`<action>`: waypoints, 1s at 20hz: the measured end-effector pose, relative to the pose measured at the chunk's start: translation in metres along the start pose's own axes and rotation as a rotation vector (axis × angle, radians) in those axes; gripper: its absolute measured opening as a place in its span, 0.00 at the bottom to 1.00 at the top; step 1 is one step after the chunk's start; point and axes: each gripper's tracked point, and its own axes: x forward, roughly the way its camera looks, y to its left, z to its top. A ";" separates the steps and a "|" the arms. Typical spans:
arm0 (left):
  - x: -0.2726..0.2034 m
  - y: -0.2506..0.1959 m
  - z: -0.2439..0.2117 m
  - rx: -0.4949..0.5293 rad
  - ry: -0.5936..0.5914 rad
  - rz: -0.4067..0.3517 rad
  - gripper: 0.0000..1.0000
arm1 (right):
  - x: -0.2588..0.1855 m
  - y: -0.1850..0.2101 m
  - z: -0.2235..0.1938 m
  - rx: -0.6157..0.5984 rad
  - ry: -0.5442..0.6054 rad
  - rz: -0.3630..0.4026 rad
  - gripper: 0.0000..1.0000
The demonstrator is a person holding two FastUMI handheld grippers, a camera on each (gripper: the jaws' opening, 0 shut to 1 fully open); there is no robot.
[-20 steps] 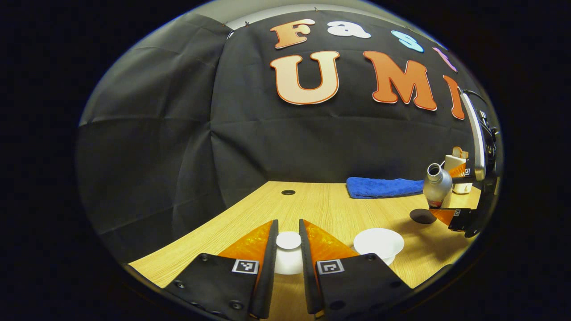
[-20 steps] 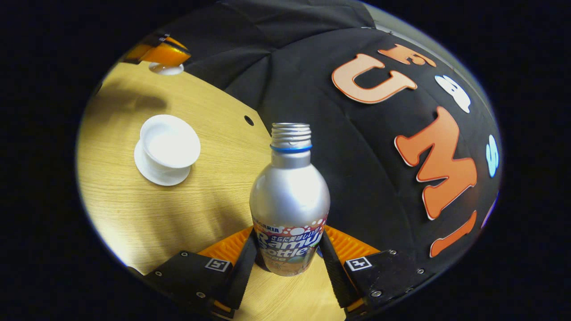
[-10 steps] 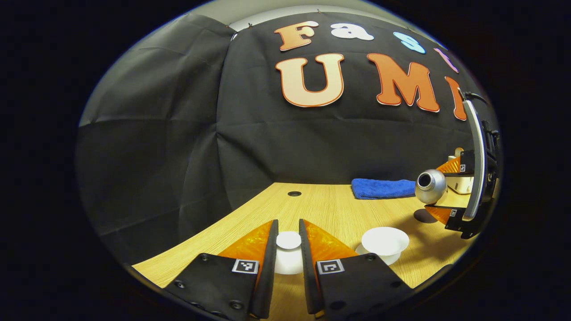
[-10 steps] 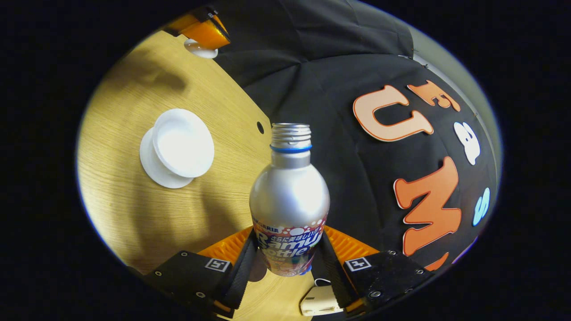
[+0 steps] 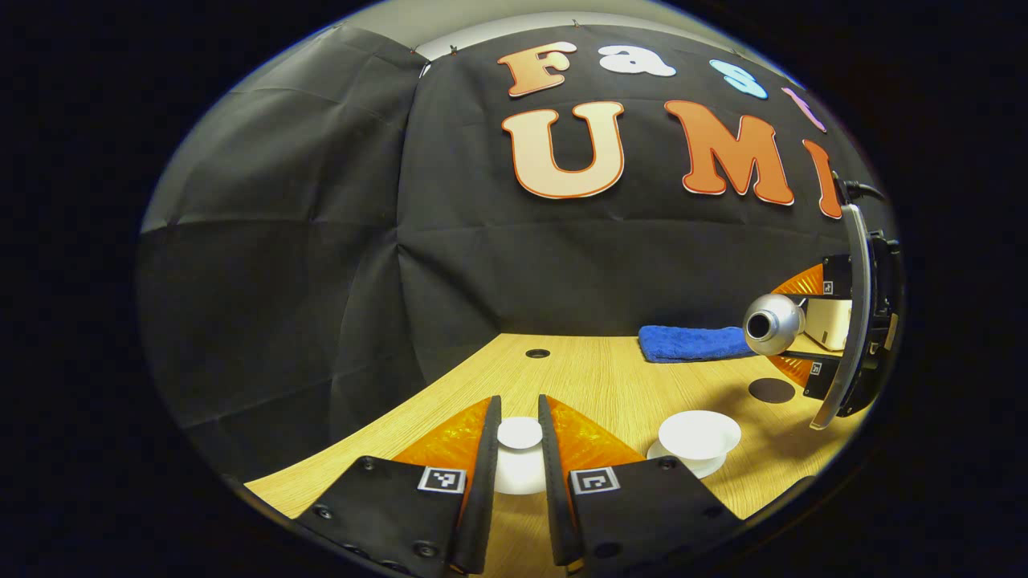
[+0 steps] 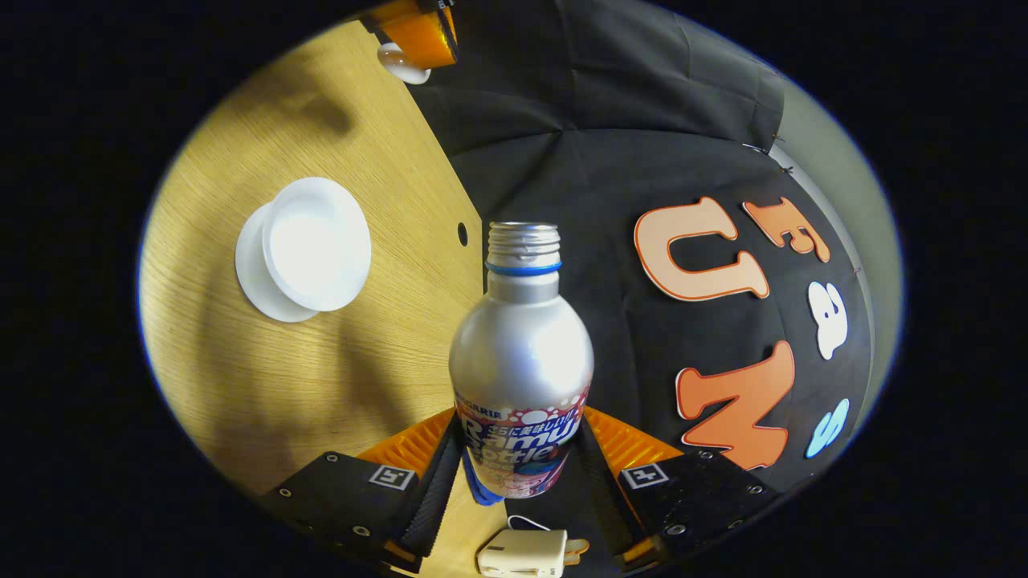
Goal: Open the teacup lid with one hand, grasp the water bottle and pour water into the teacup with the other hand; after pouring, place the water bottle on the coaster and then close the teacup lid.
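Silver aluminium forms the water bottle [image 6: 521, 365], which is gripped low on its printed label between both fingers of the right gripper [image 6: 520, 482] in the right gripper view; the open threaded neck with its blue ring is directed away from the camera, and the bottle is carried in the air above the wooden table [image 6: 265, 377]. Relative to the teacup [image 6: 309, 245], the bottle's mouth is seen off to one side and not over the bowl. The white teacup is seen uncovered, standing on its white saucer [image 6: 253, 281] on the table. In the left gripper view the bottle [image 5: 773, 324] is seen tipped towards the horizontal, its dark mouth turned toward the camera, held by the right gripper [image 5: 811, 329] above and beyond the teacup [image 5: 699, 434]. A dark round coaster [image 5: 771, 390] lies on the table just beyond the teacup, beneath the tipped bottle. The white teacup lid [image 5: 520, 453] is clamped at its knob between both fingers of the left gripper [image 5: 519, 441], raised off the table and well apart from the teacup, on the side opposite the coaster. A folded blue towel [image 5: 695, 343] lies at the back of the table, beyond the teacup, against the black wall cloth. A small cream device [image 6: 522, 552] with a cable is seen behind the bottle's base in the right gripper view.
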 end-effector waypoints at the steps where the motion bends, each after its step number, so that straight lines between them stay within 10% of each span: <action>1: 0.000 0.002 0.001 0.000 -0.001 0.002 0.33 | -0.002 0.001 0.002 -0.015 -0.004 -0.010 0.78; 20: -0.004 0.014 -0.001 -0.009 0.001 0.016 0.30 | -0.004 -0.001 0.003 -0.276 -0.087 -0.065 0.78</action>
